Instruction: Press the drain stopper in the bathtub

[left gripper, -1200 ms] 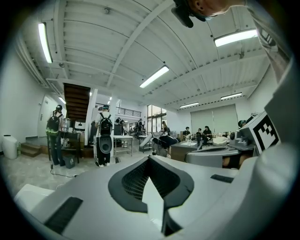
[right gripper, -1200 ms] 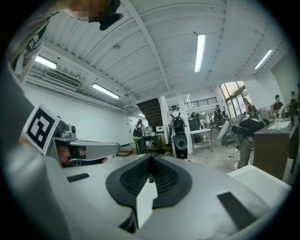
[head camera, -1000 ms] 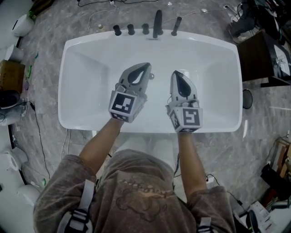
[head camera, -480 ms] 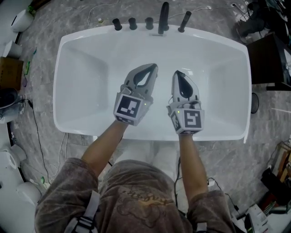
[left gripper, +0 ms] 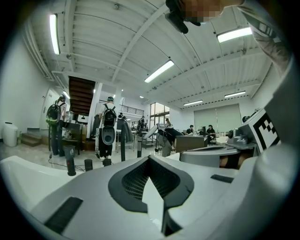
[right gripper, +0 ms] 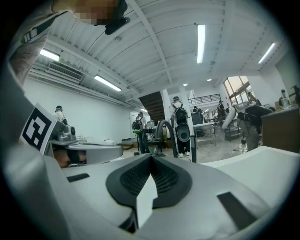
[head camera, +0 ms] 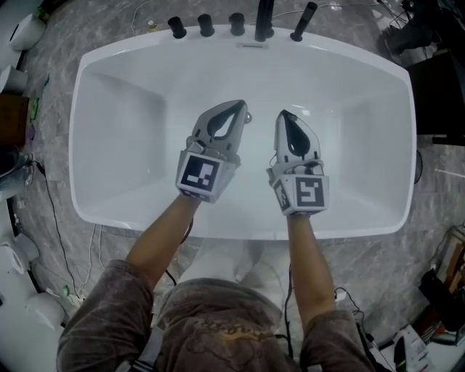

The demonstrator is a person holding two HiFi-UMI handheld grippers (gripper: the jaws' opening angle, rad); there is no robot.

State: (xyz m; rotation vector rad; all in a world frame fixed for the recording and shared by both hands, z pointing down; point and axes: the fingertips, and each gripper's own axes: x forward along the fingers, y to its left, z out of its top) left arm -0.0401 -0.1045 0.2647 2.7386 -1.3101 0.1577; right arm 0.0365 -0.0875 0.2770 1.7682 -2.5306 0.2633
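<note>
The white bathtub (head camera: 123, 138) fills the head view. A small silvery drain stopper (head camera: 248, 116) shows on the tub floor, just right of the tip of my left gripper (head camera: 241, 106). My right gripper (head camera: 282, 115) hangs beside it, a little to the right of the stopper. Both point toward the tub's far rim and hover over the tub's middle. In the left gripper view the left gripper (left gripper: 150, 158) has its jaws met at the tip with nothing between them. The right gripper (right gripper: 151, 157) looks the same in the right gripper view. The stopper is hidden in both gripper views.
Black tap knobs (head camera: 206, 25), a black spout (head camera: 264, 20) and a lever (head camera: 304, 22) stand along the far rim. Grey marble floor surrounds the tub, with cables (head camera: 62, 218) at the left and dark furniture (head camera: 439, 94) at the right. People stand in the room beyond.
The tub has grown larger in the head view and its taps have slid toward the top edge. Both grippers stay shut, side by side over the tub's middle.
</note>
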